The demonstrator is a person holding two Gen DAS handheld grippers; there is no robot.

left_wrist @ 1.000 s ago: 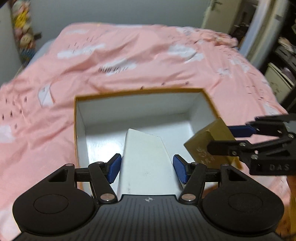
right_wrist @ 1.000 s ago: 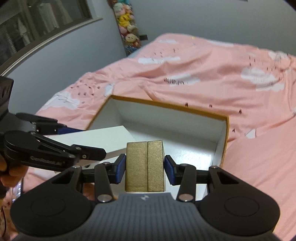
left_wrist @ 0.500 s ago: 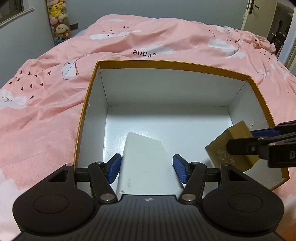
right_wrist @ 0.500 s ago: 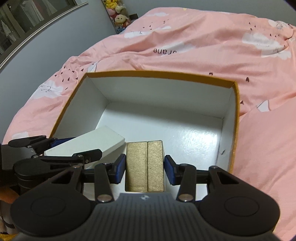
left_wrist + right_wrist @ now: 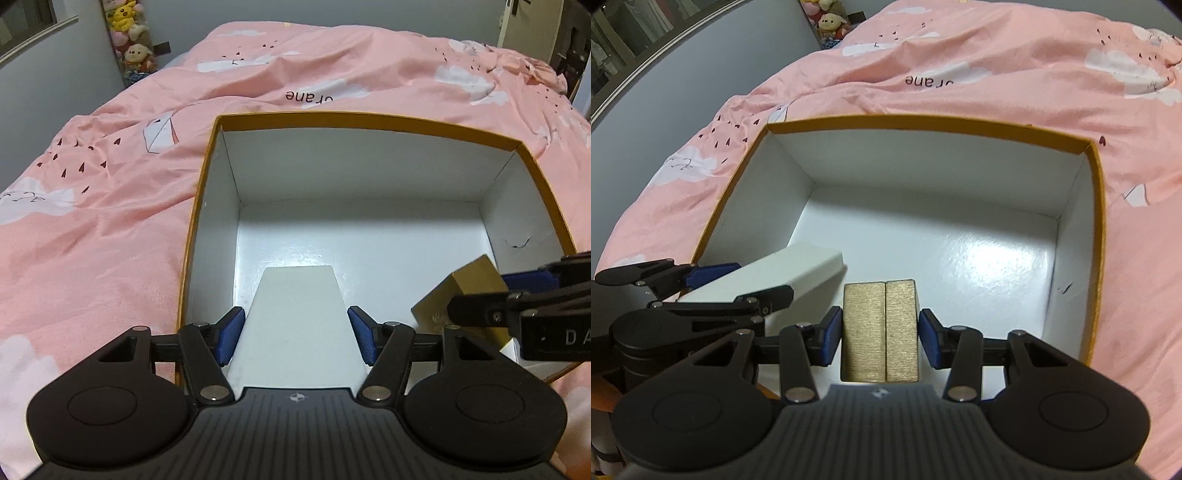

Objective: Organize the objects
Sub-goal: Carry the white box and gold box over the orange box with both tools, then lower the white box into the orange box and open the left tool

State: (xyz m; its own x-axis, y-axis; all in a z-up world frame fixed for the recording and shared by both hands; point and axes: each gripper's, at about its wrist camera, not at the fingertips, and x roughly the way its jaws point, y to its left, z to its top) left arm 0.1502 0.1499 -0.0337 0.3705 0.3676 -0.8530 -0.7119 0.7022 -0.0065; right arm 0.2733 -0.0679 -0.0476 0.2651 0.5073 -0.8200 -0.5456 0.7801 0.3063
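Between my left gripper's [image 5: 295, 334] blue-padded jaws sits the long white rectangular box [image 5: 297, 325], pinched at its sides; my right gripper [image 5: 880, 334] clamps the brushed-gold rectangular box [image 5: 880, 330] likewise. Both hang over the near end of the open white-lined cardboard box with the orange rim [image 5: 369, 118], which rests on the pink cloud-print bedspread [image 5: 110, 206].

Both cameras ride low behind their own jaws, tilted down into the open box [image 5: 369, 122] from its near side, close above it. The left view sits left of the right one; both share the box [image 5: 923, 125], the bed [image 5: 110, 221] and each other's gripper.
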